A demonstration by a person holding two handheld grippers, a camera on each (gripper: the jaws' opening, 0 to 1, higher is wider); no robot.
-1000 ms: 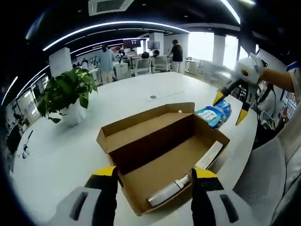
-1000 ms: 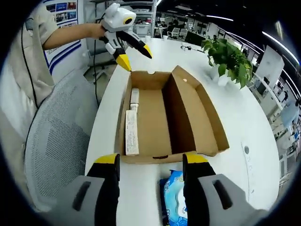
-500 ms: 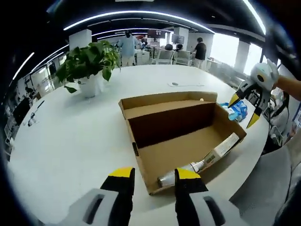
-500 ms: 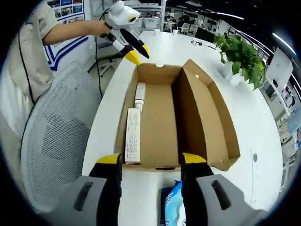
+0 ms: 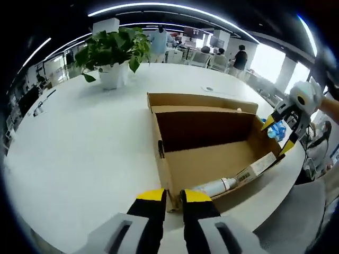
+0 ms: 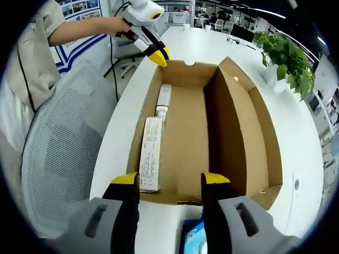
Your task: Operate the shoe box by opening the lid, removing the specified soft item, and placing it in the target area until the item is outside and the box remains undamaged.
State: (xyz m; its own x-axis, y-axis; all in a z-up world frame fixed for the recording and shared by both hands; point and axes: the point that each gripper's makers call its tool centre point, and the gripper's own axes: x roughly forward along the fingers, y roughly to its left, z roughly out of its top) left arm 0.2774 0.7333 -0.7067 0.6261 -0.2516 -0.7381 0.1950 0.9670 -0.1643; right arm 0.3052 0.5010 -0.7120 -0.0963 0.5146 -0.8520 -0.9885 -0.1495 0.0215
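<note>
The brown cardboard shoe box [image 5: 212,153] lies open on the white table, its lid [image 5: 201,100] folded out along the far side. Inside lie a white tube [image 5: 214,186] and a long flat white packet [image 5: 258,166]; both also show in the right gripper view, the tube [image 6: 163,98] and the packet [image 6: 151,153]. My left gripper [image 5: 173,197] has its jaws drawn almost together over the box's near corner; it appears again as the left gripper [image 6: 158,54] at the far end wall. My right gripper [image 6: 169,181] stands open over the opposite end. A blue wipes pack [image 6: 193,235] lies under it.
A potted plant [image 5: 114,50] stands further back on the table [image 5: 79,143]. A grey mesh chair [image 6: 58,143] and the person's sleeve [image 6: 32,58] are beside the table's edge. Several people stand in the far office.
The left jaws have narrowed from wide apart to nearly together at the box corner. The right gripper has come forward over the box's end, leaving the wipes pack beneath it.
</note>
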